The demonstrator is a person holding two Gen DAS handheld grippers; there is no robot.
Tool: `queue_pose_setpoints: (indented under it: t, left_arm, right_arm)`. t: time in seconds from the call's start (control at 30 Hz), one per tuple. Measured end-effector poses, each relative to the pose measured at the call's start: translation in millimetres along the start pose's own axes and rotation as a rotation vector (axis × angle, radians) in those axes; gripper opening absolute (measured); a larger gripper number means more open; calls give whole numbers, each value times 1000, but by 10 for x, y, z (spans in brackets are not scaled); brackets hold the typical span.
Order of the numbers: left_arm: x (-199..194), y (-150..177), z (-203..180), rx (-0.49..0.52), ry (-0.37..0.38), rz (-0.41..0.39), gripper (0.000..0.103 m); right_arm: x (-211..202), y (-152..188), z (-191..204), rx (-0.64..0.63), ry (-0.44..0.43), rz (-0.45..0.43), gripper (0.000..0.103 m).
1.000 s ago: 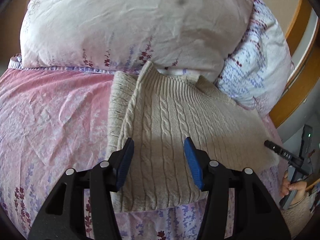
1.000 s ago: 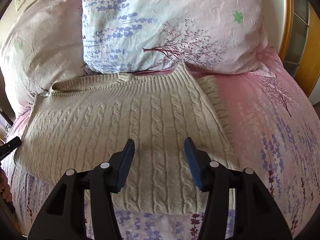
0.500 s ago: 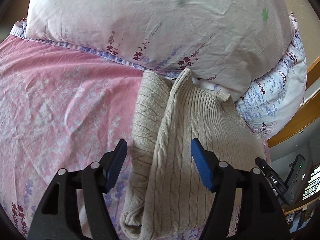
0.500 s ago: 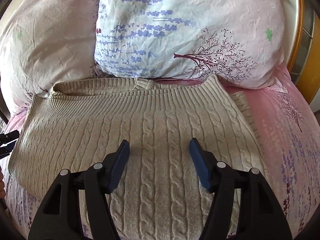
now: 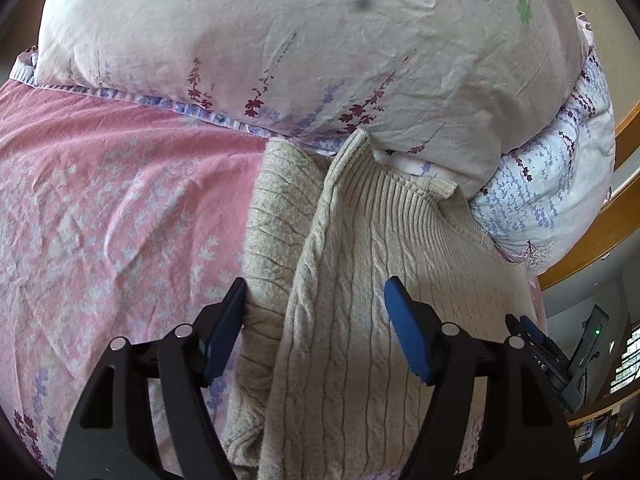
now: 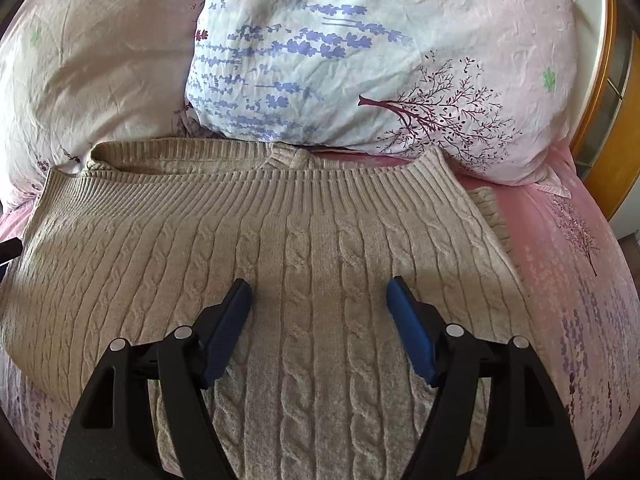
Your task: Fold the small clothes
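A beige cable-knit sweater (image 6: 312, 248) lies folded on the pink floral bed sheet (image 6: 568, 272), its ribbed band against the pillows. In the left wrist view the sweater (image 5: 352, 280) shows its left edge, with a folded layer (image 5: 276, 216) sticking out beside it. My left gripper (image 5: 314, 300) is open and empty, its blue pads straddling that left edge just above the knit. My right gripper (image 6: 320, 300) is open and empty over the middle of the sweater. The right gripper also shows in the left wrist view (image 5: 536, 344) at the sweater's far side.
Two floral pillows (image 6: 380, 52) (image 5: 300, 40) lean at the head of the bed, touching the sweater's top edge. A wooden bed frame (image 6: 604, 92) curves along the right. Bare pink sheet (image 5: 112, 208) lies left of the sweater.
Both grippers moved forward towards the pillows and sit lower over the sweater. The left gripper swung to the sweater's left edge. Both jaws opened a little wider.
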State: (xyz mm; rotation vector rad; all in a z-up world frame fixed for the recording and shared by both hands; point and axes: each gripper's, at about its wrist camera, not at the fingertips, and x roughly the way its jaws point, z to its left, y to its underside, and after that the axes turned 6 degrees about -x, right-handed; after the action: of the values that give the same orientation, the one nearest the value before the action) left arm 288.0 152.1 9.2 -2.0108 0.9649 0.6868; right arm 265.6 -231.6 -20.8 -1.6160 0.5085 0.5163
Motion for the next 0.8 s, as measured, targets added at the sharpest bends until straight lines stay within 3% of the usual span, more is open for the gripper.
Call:
queue_pose_setpoints:
  t: [0.13,0.3,0.37,0.4,0.43,0.57,0.8]
  left_arm:
    - [54,-24,4,-40,37,23,55]
    - [144,-46,-7,-100,98,58,48]
    - [185,-54,0,-134,117,75,39]
    - [208,-57,14,-159,135,86,27]
    - [211,-57,26,-185,160,92,24]
    - [98,-90,-79,-207,253,68,21]
    - [-80,-85,-722,-186,394,55,20]
  right_arm:
    - [9,-7,2,-1,-3,-3,73]
    - [-26,-1,-34,2,-14,-1,73]
    - [-31,-3,-41,3,-20,2,73]
    - [-30,-5,-47,3,-24,3,73]
    - [-37,-4,-56,6,-30,5,73]
    - [-50,-10,-112,17,-63,11,73]
    - [-231,19,-355,100,-167,-36,73]
